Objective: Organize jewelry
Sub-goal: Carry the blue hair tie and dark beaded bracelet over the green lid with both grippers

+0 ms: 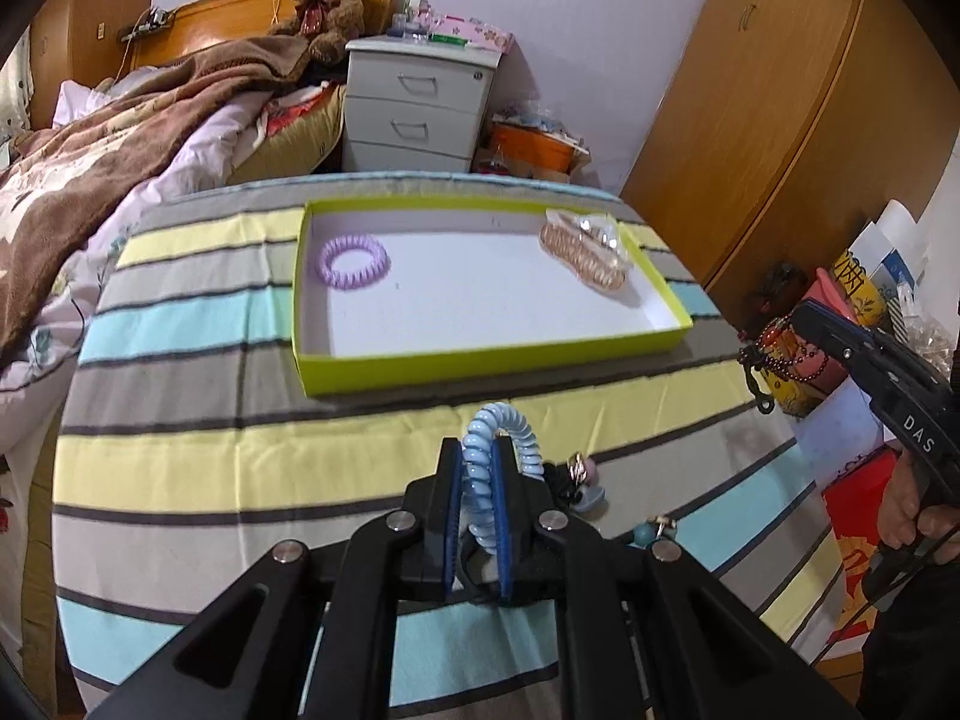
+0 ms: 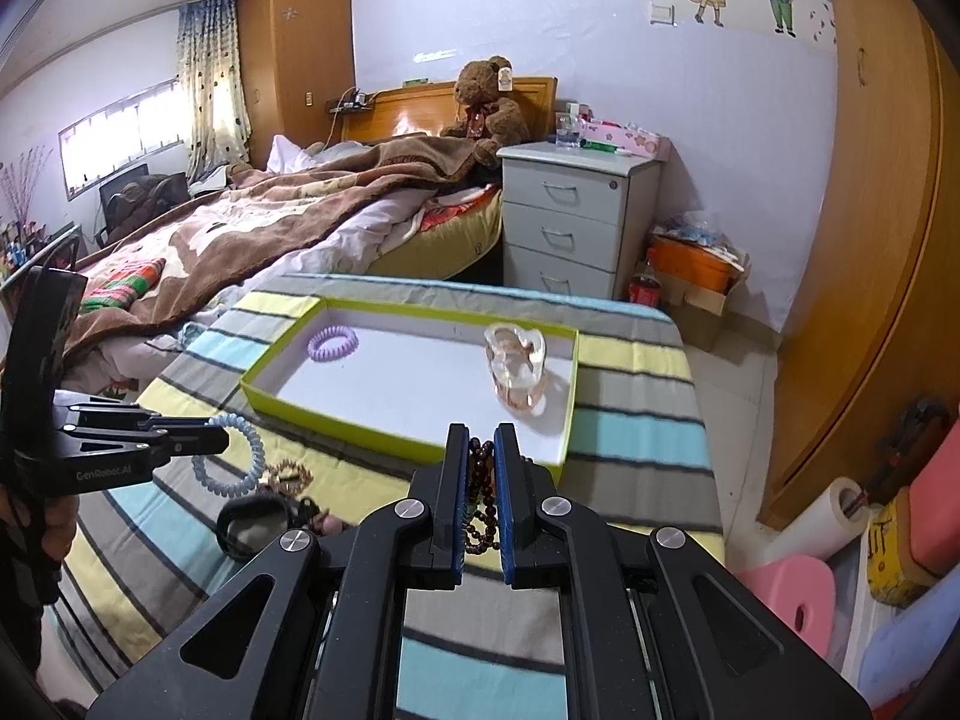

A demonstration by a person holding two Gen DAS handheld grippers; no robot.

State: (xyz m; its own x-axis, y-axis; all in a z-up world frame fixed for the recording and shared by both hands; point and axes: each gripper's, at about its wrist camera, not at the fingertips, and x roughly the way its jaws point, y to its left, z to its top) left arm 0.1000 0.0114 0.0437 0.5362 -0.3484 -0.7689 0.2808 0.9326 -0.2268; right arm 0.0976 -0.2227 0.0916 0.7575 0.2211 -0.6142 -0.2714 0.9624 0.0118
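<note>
The left tool (image 1: pixel 478 480) is pinching a pale blue coil hair tie (image 1: pixel 501 432) between its blue pads; the loop arches up over the right finger and, in the right wrist view, hangs clear of the cloth. The right tool (image 2: pixel 480 495) is pressed together on a string of dark red beads (image 2: pixel 482 516), which dangles in loops between its fingers. In the left wrist view this tool juts in beyond the worktop's right edge, beads hanging off its tip, with a hand (image 1: pixel 915 507) on its grip.

Both tools are over the near part of the worktop (image 1: pixel 180 462), which is covered by a cloth striped in yellow, grey and light blue. On the cloth near the left tool lies a small heap of loose pieces (image 2: pixel 282 507): a black ring-shaped item, a beaded band and some small charms, too tangled to tell apart fully.

Towards the far edge sits a shallow green-sided box (image 1: pixel 486 363) with a white floor. A purple coil hair tie (image 1: pixel 354 261) lies in its far left corner, and a peach-coloured hair piece (image 1: pixel 585 255) with something of clear plastic on it lies at its right side.

Beyond the worktop stand a bed with a brown blanket (image 2: pixel 252 240) and a grey drawer cabinet (image 2: pixel 570 216).
</note>
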